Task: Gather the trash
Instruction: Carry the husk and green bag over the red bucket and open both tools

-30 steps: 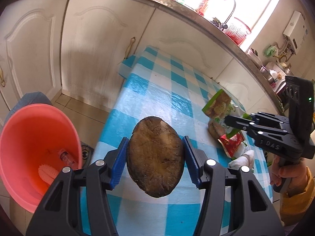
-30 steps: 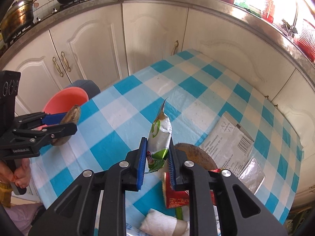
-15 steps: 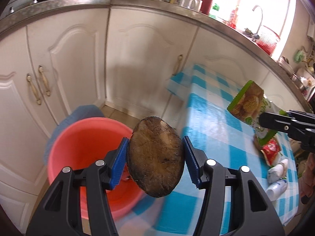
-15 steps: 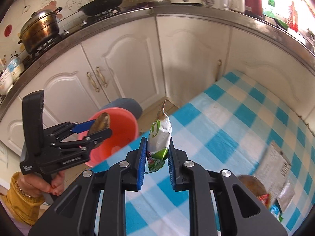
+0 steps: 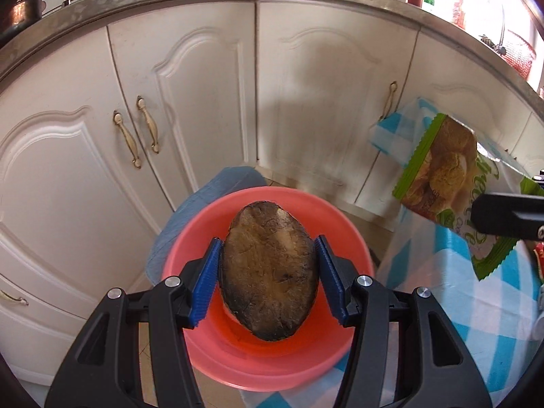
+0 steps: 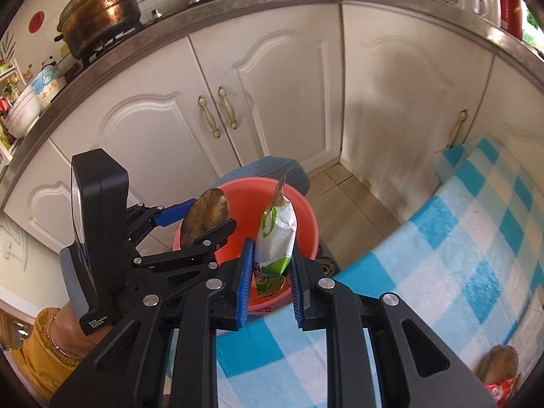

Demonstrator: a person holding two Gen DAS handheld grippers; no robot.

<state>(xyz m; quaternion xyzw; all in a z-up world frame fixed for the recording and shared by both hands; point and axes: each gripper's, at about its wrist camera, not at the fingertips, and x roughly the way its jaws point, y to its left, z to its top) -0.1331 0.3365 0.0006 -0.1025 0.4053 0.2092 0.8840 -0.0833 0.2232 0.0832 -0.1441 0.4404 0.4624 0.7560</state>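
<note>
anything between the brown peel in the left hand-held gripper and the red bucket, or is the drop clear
Nothing visible blocks it. The brown peel hangs clamped in the left hand-held gripper right over the open mouth of the red bucket. The right hand-held gripper, holding a green wrapper, sits off to the side, not under the peel.

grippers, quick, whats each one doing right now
left gripper: closed on the brown oval piece, over the red bucket
right gripper: closed on the green snack wrapper
</note>
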